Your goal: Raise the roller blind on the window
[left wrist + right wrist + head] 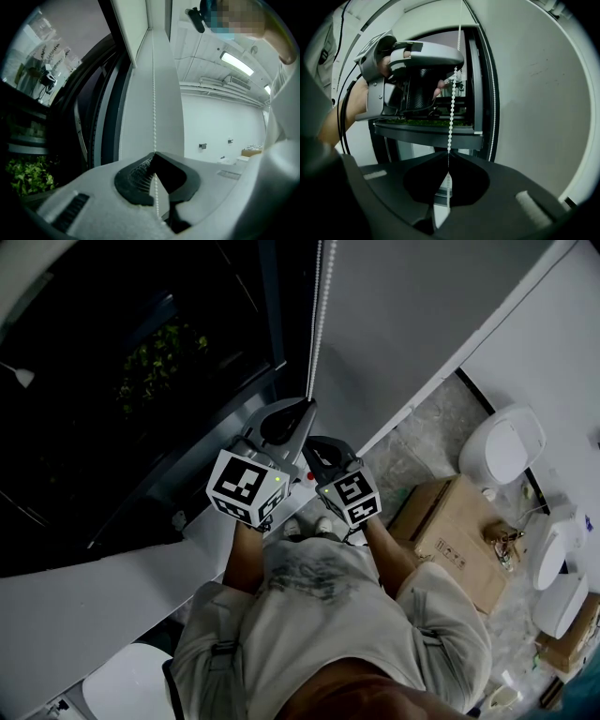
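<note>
Bead chain (317, 315) of the roller blind hangs straight down along the right edge of the window (141, 352), its long axis plumb, and it runs through both my sets of jaws. My left gripper (302, 407) is the upper one, its jaws clenched on the chain (153, 93), with beads coming out below the pads. My right gripper (315, 442) sits just beneath it, jaws likewise pinched shut on the same strand (451, 112), so the chain lies dead ahead of both and the left gripper (422, 56) shows directly above in the right gripper view. A second strand (491, 93) hangs close against the dark window frame, just beside the one I hold.

The pull has to follow the chain downward, I reckon, hand under hand. I cannot tell which strand lifts the blind, nor pick out its cloth for certain. A plant (164, 357) shows beyond the glass. A cardboard box (459, 531) stands on the floor to my right, well apart, and nothing blocks the chain
</note>
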Demonstrator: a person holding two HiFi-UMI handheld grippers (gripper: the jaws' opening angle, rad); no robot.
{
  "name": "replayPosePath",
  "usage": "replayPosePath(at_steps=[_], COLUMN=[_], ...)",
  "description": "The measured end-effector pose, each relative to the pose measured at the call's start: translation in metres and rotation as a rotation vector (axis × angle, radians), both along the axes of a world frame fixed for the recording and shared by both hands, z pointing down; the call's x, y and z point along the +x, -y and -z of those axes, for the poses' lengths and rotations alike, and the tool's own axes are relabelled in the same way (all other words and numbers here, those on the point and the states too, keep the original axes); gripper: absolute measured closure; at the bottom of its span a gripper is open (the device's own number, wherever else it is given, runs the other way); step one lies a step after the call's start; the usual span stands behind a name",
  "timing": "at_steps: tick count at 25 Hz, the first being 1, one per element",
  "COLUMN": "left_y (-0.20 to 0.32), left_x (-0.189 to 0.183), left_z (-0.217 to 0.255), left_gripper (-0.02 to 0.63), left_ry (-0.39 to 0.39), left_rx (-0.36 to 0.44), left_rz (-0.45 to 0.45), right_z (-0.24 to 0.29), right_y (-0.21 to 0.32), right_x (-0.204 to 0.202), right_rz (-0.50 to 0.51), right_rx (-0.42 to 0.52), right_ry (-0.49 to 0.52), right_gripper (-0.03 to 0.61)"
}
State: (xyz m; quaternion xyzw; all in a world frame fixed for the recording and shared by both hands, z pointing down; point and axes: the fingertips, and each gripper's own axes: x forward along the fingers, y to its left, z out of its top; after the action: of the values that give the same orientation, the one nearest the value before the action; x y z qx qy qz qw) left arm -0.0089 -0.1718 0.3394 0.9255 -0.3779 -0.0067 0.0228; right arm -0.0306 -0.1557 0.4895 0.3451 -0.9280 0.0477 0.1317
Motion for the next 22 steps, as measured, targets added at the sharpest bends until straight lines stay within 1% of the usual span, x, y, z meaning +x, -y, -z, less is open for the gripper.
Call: replayPosePath(at_steps=[7, 12, 18, 22], left_y=[-0.002, -0.004, 0.000, 0.001], left_x=[0.001, 0.003, -0.002, -0.003], left_z=[-0.019, -0.026, -0.027, -0.024], left_gripper=[0.603, 0.603, 0.603, 0.603], left_ry=[0.011, 0.014, 0.023, 0.022], left_rx=[-0.038, -0.053, -0.048, -0.045], left_rz=[-0.006, -0.007, 0.006, 0.010], right_z=[-0.019, -0.025, -0.019, 0.002], right_y=[-0.003, -0.005, -0.007, -0.013], right_x=[0.000, 0.006, 0.011, 0.014], right_rz=[-0.001, -0.022, -0.035, -0.026], right_rx=[-0.048, -0.096, -0.073, -0.031], right_ry=[-0.001, 0.045, 0.066, 0.083], right_gripper=[0.568, 0.566, 0.557, 0.503])
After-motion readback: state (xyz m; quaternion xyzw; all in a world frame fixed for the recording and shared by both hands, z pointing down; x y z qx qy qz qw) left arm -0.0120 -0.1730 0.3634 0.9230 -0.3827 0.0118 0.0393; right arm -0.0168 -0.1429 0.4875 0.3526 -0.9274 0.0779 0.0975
